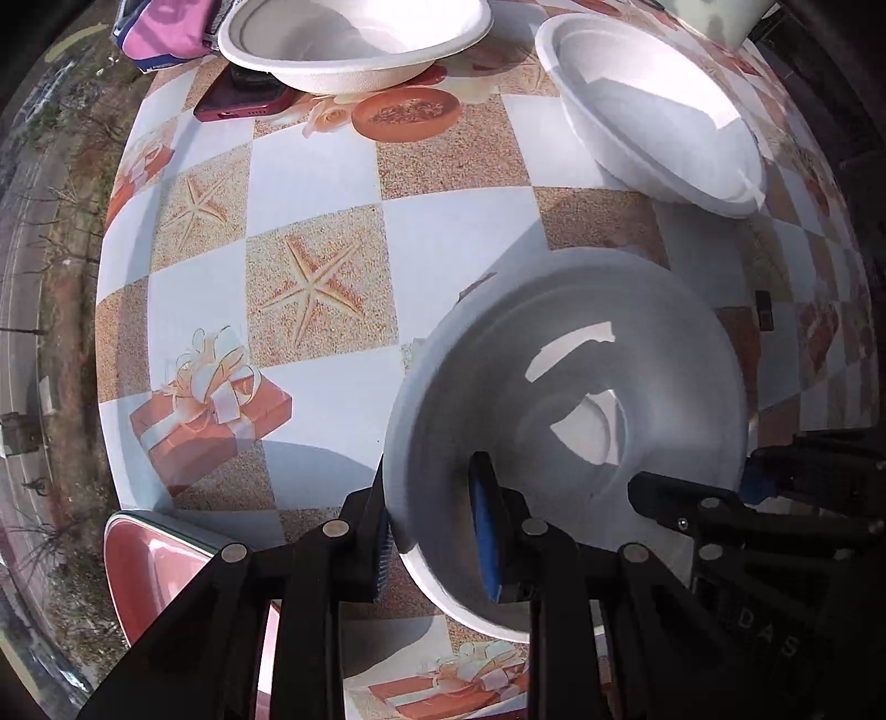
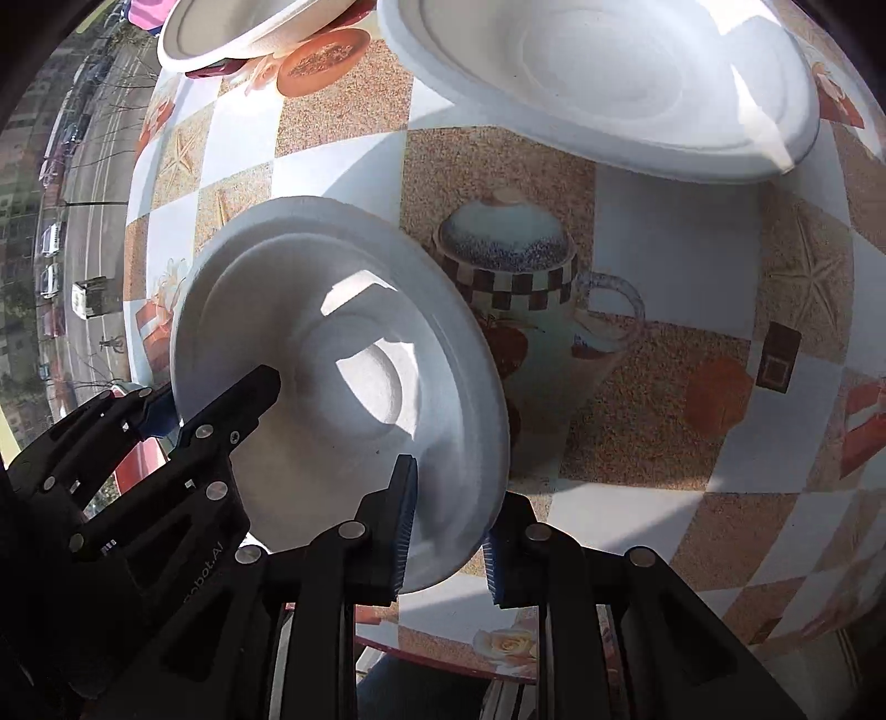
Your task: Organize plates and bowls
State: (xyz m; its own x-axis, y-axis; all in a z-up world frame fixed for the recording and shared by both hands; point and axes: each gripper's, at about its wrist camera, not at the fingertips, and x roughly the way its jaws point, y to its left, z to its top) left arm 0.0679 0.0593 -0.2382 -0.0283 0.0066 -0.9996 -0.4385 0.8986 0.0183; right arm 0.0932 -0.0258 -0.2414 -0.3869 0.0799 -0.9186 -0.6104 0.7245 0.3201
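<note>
Held: both claws, left claw and right claw, clamped on one white paper bowl.
Left: two white paper bowls unstacked on worktop.

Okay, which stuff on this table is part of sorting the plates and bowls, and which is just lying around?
Job things:
near bowl, gripped by both tools
far-left bowl
far-right bowl

Just lying about:
red phone under the far-left bowl
pink cloth

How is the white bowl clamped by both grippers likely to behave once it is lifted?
The white bowl looks like thin moulded pulp, so probably very light. Held only at its rim by the left hand-held gripper and the right hand-held gripper, the wall may flex. Its matte surface should resist slipping.
</note>
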